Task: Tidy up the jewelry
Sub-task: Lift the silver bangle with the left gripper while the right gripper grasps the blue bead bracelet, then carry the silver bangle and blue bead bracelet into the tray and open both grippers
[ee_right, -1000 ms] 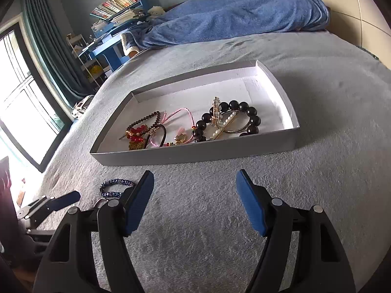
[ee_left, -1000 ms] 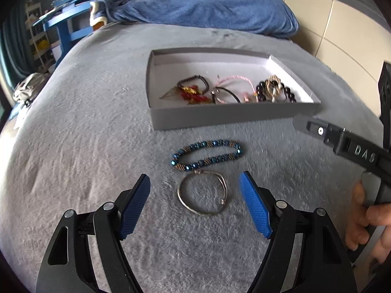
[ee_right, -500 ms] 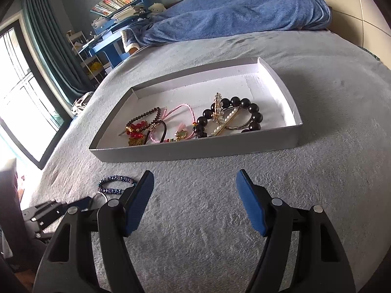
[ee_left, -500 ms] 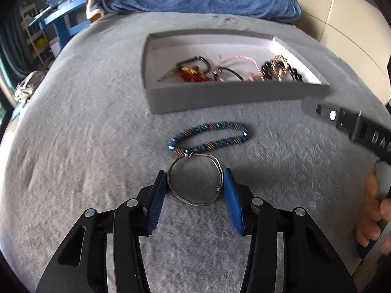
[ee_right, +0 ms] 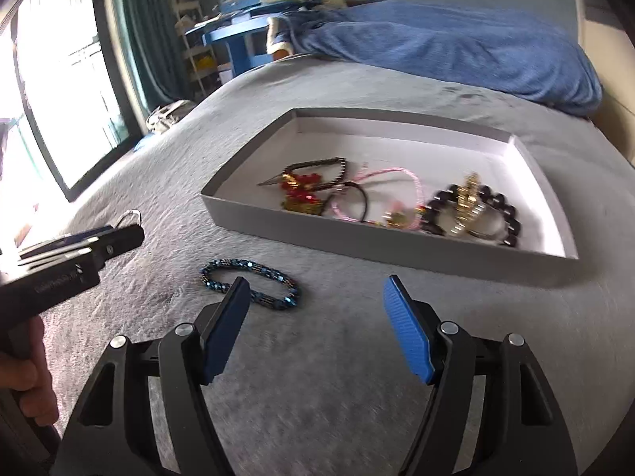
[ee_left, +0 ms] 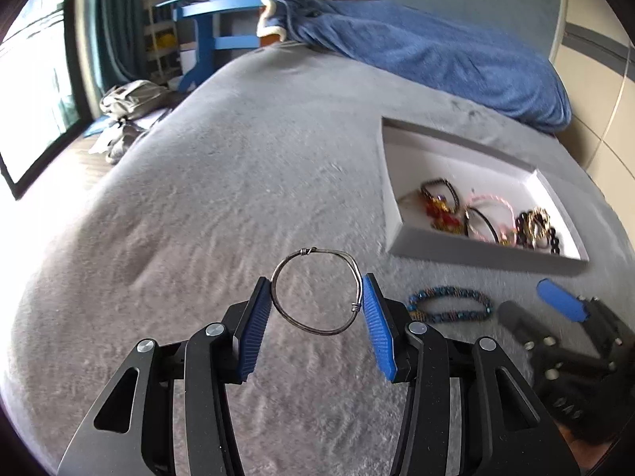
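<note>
Fingers of the left gripper (ee_left: 317, 309) press on both sides of the wire bangle (ee_left: 317, 291) and hold it above the grey bed (ee_left: 198, 218). The ring stands upright between the two blue pads, and its upper half rises over the fingertips. This gripper points to the left part of the bed, so the tray (ee_left: 476, 254) lies at its right. In the right wrist view the left gripper (ee_right: 119, 238) comes in from the left edge, a hand (ee_right: 24, 380) holds its handle, and a small piece of the bangle (ee_right: 131, 216) shows behind its tip.

The right gripper (ee_right: 317, 317) hangs low over the bed with its fingers wide apart and nothing between them. The blue bead bracelet (ee_right: 254, 283) lies on the bed just before its left finger, which covers a part of it. The tray (ee_right: 357, 242) is beyond, with several bracelets inside: a red and gold one (ee_right: 301, 190), a pink cord (ee_right: 381, 190) and a black bead one (ee_right: 476, 214). A blue blanket (ee_right: 456, 47) lies at the far end of the bed.

Half a second ago the bangle lay flat on the bed, touching the blue bracelet, with the left fingers just closing around it. Now it is lifted and well apart from the bracelet. The right gripper was in front of the tray's middle; now it has come leftward, near the bracelet.
</note>
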`<state>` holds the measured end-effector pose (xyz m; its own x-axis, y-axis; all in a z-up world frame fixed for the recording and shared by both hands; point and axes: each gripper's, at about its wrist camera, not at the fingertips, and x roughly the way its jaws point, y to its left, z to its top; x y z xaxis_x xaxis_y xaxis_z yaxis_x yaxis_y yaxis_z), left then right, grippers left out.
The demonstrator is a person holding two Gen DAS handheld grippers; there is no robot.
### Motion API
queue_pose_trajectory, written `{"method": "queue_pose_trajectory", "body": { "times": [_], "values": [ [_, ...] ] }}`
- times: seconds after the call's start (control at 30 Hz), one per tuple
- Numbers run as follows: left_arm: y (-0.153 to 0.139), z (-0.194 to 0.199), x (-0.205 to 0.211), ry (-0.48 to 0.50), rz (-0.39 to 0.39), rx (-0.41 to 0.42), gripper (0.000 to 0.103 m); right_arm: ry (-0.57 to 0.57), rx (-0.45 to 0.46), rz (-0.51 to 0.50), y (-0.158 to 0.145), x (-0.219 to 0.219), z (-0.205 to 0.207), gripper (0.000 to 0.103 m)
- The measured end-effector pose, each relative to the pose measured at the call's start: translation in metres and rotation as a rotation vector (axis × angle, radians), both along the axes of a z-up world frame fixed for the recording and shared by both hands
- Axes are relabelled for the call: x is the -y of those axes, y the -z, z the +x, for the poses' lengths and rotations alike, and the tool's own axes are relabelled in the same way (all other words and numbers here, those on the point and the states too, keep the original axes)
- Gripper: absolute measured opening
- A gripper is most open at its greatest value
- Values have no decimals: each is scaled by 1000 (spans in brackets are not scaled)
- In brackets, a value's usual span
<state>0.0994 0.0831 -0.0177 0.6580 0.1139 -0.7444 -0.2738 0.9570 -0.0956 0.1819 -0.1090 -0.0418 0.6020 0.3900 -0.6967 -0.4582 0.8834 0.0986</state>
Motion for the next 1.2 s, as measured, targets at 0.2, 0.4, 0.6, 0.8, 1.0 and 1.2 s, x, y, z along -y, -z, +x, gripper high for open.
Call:
{"method": "queue_pose_trajectory", "body": {
  "times": [0.2, 0.4, 0.6, 0.8, 1.0, 1.2],
  "values": [
    [1, 8, -3, -8, -11, 1, 48, -4, -45, -2, 9, -17, 18, 58],
    [1, 8, -2, -16, -1, 7, 48, -48, -71, -68, 21, -35, 23, 44],
    [0, 4, -6, -34, 0, 14, 48, -114, -31, -138, 23, -52, 8, 7],
    [-6, 1, -8, -38, -11, 52, 48, -127, -35, -63, 11, -38, -5, 7],
    [-23, -4, 4, 21, -9, 166, 48, -101, 24, 47, -23, -4, -21, 7],
    [-39, -7, 39, 151, 69, 271, 48, -26, 86, 213, -54, 39, -23, 7]
  ]
}}
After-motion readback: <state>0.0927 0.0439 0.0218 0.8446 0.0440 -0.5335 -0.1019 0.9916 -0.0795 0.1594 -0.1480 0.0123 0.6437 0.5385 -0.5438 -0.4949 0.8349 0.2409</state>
